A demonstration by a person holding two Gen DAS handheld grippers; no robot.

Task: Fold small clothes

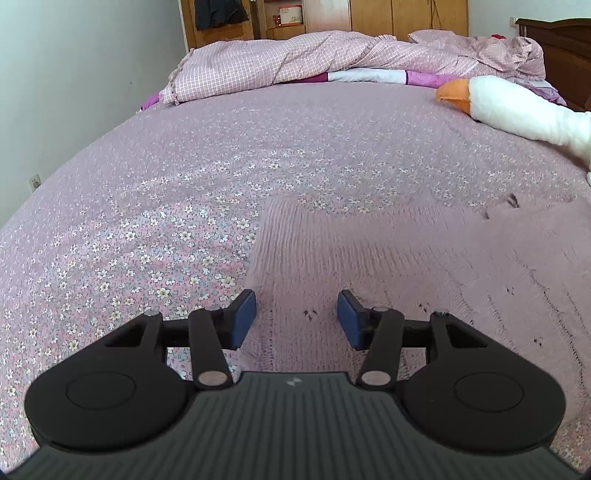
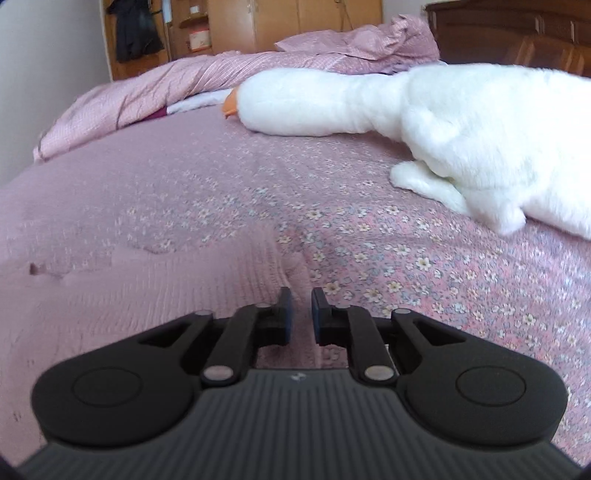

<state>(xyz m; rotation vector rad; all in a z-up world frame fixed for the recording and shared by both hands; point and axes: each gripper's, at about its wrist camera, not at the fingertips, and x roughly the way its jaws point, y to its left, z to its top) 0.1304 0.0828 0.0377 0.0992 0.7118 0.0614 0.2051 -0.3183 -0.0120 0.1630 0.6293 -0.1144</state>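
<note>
A pink ribbed knit garment (image 1: pixel 388 258) lies flat on the flowered bedspread (image 1: pixel 147 221). My left gripper (image 1: pixel 297 314) is open, its blue pads (image 1: pixel 245 317) straddling the garment's left edge just above the cloth. In the right wrist view the same garment (image 2: pixel 147 295) fills the lower left. My right gripper (image 2: pixel 300 314) hovers at the garment's right edge with its jaws nearly closed; a narrow gap shows and nothing is visibly between the pads.
A white plush goose (image 1: pixel 517 110) with an orange beak lies at the right, close to the right gripper (image 2: pixel 461 129). A crumpled pink checked duvet (image 1: pixel 277 62) sits at the far side. Wooden wardrobes (image 1: pixel 369 14) and a headboard (image 2: pixel 517 29) stand beyond.
</note>
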